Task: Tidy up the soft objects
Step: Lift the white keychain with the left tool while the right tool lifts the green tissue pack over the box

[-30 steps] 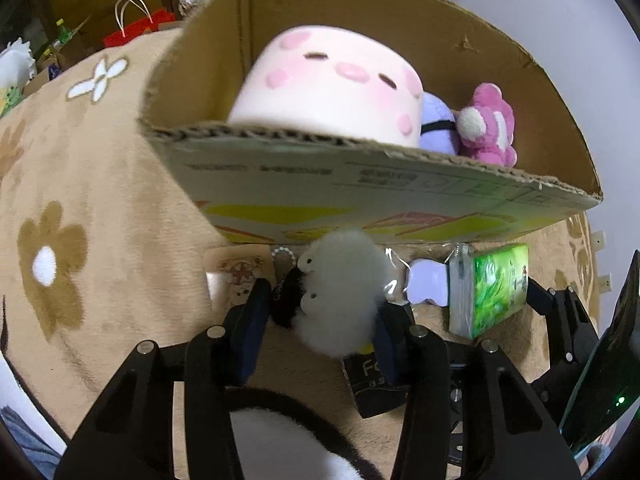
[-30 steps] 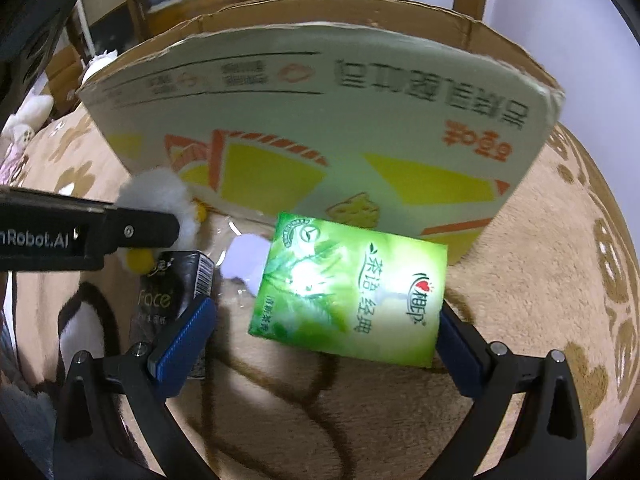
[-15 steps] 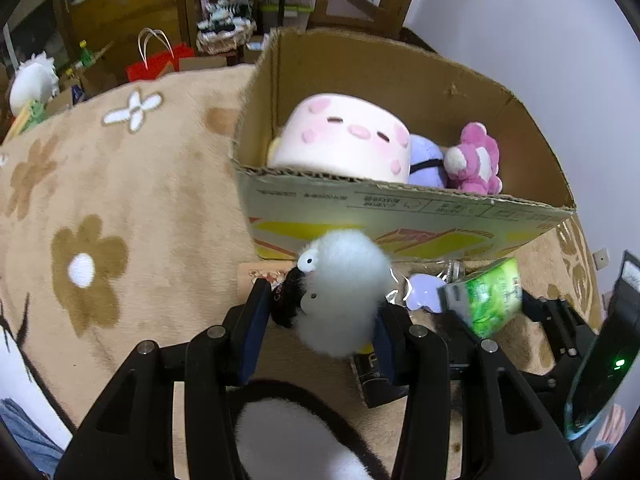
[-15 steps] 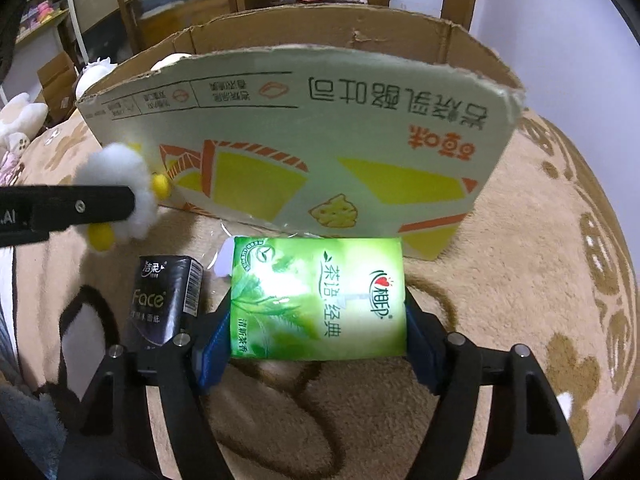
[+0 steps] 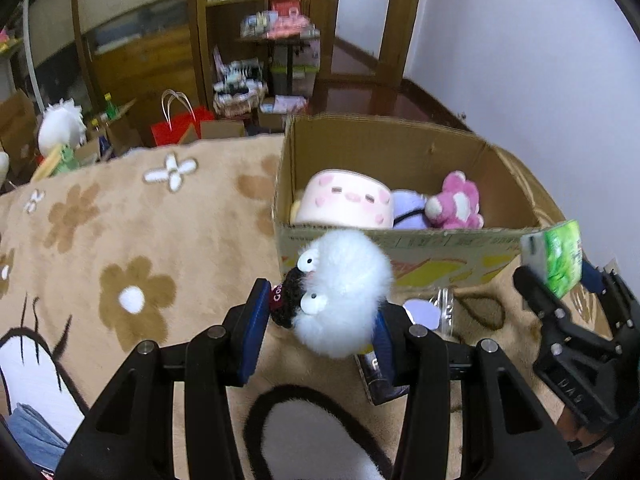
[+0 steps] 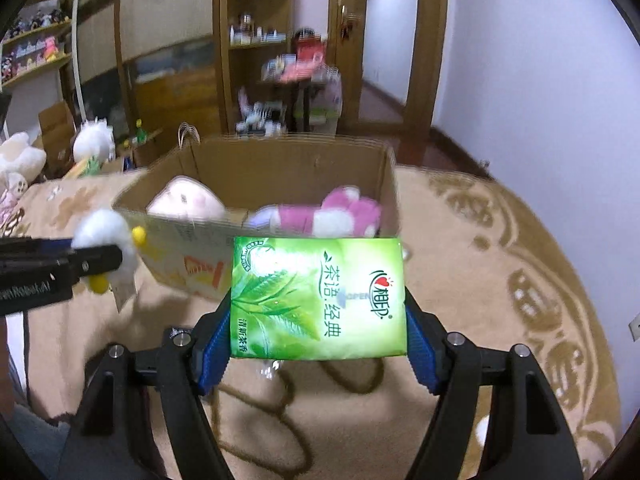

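clamping a white fluffy toy (image 5: pixel 344 296), the left gripper (image 5: pixel 320 320) jaws pinch narrowly; right gripper (image 6: pixel 318 344) jaws grip a green tissue pack (image 6: pixel 320 298).

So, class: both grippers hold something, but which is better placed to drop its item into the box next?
Probably right: its tissue pack sits level with the box rim, squarely facing the opening. The left's fluffy toy hangs lower, off one corner.

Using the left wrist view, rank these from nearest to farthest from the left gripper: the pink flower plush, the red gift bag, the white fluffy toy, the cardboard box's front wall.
1. white fluffy toy: held between the left gripper fingers.
2. cardboard box front wall: just beyond, slightly right.
3. pink flower plush: inside the box, right end.
4. red gift bag: on the floor past the blanket, far left.
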Tool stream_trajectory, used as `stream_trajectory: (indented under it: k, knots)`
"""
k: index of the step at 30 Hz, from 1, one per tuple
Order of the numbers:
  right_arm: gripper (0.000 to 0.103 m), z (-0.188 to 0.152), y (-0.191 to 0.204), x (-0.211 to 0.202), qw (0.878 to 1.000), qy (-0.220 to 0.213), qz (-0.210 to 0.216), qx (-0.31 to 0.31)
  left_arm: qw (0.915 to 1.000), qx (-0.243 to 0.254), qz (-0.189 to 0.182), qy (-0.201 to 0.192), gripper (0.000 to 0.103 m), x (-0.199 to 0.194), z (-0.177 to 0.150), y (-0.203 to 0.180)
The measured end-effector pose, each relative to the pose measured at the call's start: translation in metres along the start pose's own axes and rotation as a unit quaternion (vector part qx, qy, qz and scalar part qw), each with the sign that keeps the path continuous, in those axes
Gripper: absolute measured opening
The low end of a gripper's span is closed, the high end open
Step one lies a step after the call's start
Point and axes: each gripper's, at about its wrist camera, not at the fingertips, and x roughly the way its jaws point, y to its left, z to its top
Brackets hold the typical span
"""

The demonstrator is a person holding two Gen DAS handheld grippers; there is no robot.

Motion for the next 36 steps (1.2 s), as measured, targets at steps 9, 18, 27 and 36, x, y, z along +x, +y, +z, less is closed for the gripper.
stream_trajectory:
  k: [9, 18, 27, 36]
  knots:
    - [0.077, 0.02, 0.006, -0.029, 0.998, -0.07, -0.001, -0.007, 0.9965, 0.012, 0.013, -0.082, 0.045, -0.032, 0.005, -0.007]
    - [0.077, 0.041, 0.001, -0.041, 0.993, -0.114, -0.002, 0.007, 0.9893, 0.051, 0.01, -0.136, 0.045, -0.046, 0.018, -0.02]
    - [0.077, 0.059, -0.008, -0.033, 0.989, -0.145, 0.0, 0.023, 0.9819, 0.096, 0.004, -0.163, 0.045, -0.038, 0.039, -0.042]
    - [0.077, 0.068, -0.017, -0.02, 0.986, -0.159, 0.012, 0.045, 0.9801, 0.101, -0.004, -0.171, 0.046, -0.016, 0.061, -0.043]
